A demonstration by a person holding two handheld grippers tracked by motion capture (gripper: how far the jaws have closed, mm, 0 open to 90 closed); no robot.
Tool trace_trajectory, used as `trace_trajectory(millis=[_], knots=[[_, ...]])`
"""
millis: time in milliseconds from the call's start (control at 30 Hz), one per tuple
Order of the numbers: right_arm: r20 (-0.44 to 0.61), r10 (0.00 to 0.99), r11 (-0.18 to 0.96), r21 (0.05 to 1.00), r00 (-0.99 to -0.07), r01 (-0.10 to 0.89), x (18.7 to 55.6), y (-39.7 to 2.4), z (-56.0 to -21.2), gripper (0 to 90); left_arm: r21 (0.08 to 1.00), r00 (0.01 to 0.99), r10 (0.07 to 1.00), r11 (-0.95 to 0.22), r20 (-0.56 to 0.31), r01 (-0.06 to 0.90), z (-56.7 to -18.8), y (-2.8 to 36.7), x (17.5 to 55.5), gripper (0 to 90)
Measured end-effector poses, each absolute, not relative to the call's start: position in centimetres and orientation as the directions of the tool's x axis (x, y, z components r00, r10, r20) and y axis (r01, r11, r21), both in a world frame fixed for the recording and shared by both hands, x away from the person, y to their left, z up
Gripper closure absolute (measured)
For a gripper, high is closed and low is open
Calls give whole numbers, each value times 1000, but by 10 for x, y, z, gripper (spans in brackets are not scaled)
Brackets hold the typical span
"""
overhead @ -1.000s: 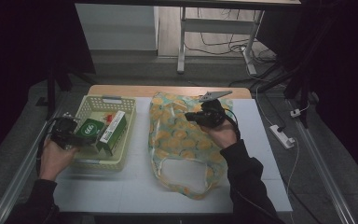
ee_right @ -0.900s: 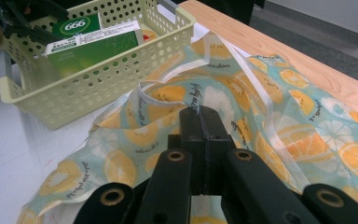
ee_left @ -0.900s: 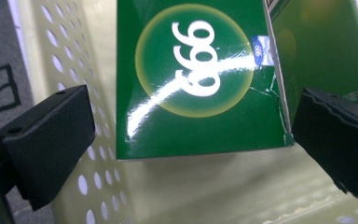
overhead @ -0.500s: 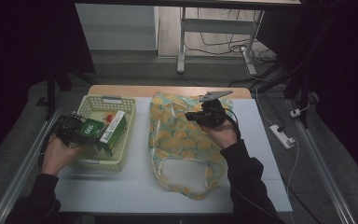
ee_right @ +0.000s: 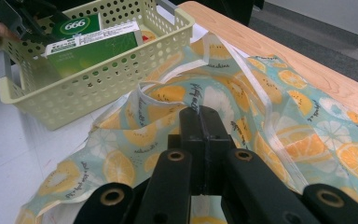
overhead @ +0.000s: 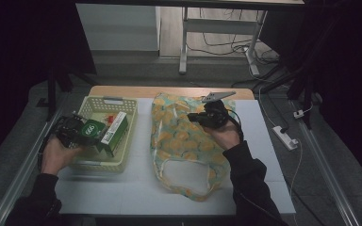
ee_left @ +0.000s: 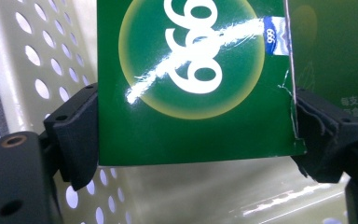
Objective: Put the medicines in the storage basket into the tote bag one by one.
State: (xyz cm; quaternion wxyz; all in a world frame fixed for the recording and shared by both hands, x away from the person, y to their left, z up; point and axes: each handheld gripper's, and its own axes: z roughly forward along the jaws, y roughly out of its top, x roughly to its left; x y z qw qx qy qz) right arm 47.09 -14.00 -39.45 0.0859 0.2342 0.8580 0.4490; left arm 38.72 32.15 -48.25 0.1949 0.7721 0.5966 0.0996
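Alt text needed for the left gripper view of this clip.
The left tongs close on both side edges of a green box marked 666, their jaws having just narrowed around it. Behind it are a pale yellow perforated basket and a second green box.

Box end face: the green box [ee_left: 191, 79] bears large white digits "666" inside a pale yellow-green circle.
Box seal: a small blue sticker [ee_left: 274, 39] at the edge carries tiny white "666".
Box side: faint Chinese characters, too cut off to read.
Bag: the citrus-print bag [ee_right: 270, 116] has small cursive words, illegible.
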Motion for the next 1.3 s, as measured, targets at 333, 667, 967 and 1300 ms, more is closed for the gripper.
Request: trace_trajectory(millis=[333,667,967,1300], knots=[[64,482,485,812,-874,326,471,-141,-395,900,474,244,965,-170,-99,864,-474,326,381,169],[66,486,476,816,-872,327,472,-141,-394,900,601,252,962,-139,-109,787,-445,335,365,170],[70,487,474,816,-870,331,472,-142,-395,900,663,304,947,-162,-104,731,-420,334,349,170],[73,490,465,821,-869,331,473,-143,-395,900,708,413,902,-208,-129,675,-397,316,334,169]])
